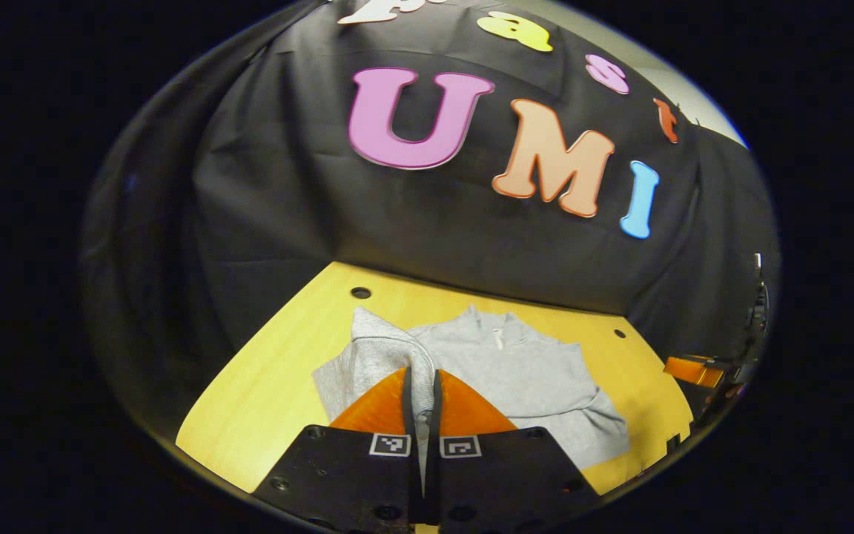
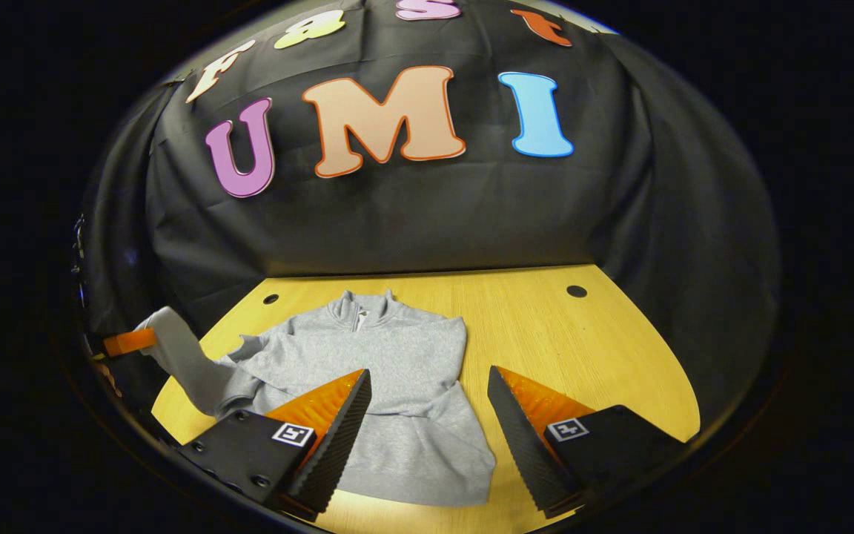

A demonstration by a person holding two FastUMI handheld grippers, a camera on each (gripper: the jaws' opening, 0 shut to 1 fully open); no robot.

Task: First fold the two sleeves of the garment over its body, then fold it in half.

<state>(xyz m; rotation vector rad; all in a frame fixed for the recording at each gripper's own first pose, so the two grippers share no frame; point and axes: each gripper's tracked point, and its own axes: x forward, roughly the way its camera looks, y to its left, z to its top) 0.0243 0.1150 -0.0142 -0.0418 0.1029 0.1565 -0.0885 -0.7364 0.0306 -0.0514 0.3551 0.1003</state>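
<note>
Left claw (image 1: 420, 386), at the frame's bottom centre, clamps the grey sweater's (image 2: 390, 386) sleeve (image 2: 182, 356); right claw (image 2: 427, 386) gapes over the worktop (image 2: 583, 341).

Sleeve (image 1: 397, 352) end hidden between fingers (image 1: 382, 408).

A light wooden table (image 2: 605, 334) with a pale yellow top carries everything, its far edge meeting the black cloth wall. Small dark round holes (image 2: 576, 291) sit near its far corners. A grey sweatshirt (image 2: 397, 371) with a short zip collar lies on it, collar toward the wall, hem toward the near edge. The wood to the garment's right is bare
</note>
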